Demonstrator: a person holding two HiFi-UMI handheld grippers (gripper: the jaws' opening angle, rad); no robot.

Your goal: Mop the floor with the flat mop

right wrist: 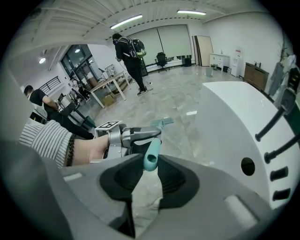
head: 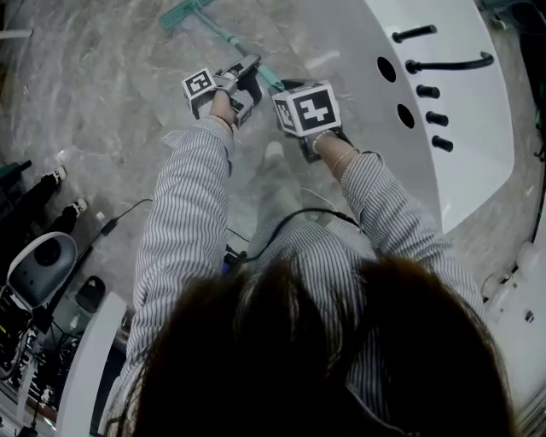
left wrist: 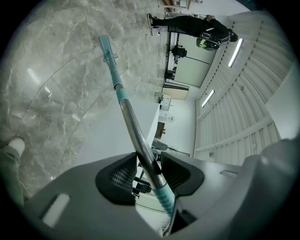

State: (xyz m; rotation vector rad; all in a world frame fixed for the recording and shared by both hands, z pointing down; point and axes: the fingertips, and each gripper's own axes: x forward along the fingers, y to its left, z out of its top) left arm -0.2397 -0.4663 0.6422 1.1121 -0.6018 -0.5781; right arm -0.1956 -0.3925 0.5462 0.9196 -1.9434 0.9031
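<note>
The flat mop has a teal head (head: 182, 12) lying on the grey marble floor (head: 94, 94) ahead of me, with a metal and teal handle (head: 256, 72) slanting back to my hands. My left gripper (head: 248, 68) is shut on the handle's metal shaft (left wrist: 136, 136); the shaft passes between its pads (left wrist: 149, 161) and runs out to the mop head (left wrist: 106, 45). Just behind it, my right gripper (head: 288, 87) is shut on the handle's teal top end (right wrist: 151, 157), which sticks up between its jaws (right wrist: 150, 168). The left gripper (right wrist: 133, 137) also shows in the right gripper view.
A large white curved body (head: 461, 145) with black pegs and holes stands close on the right. Cables, black gear and a white device (head: 38, 269) crowd the left near side. Far off, a person with a backpack (right wrist: 130, 56) walks near desks (right wrist: 105, 86).
</note>
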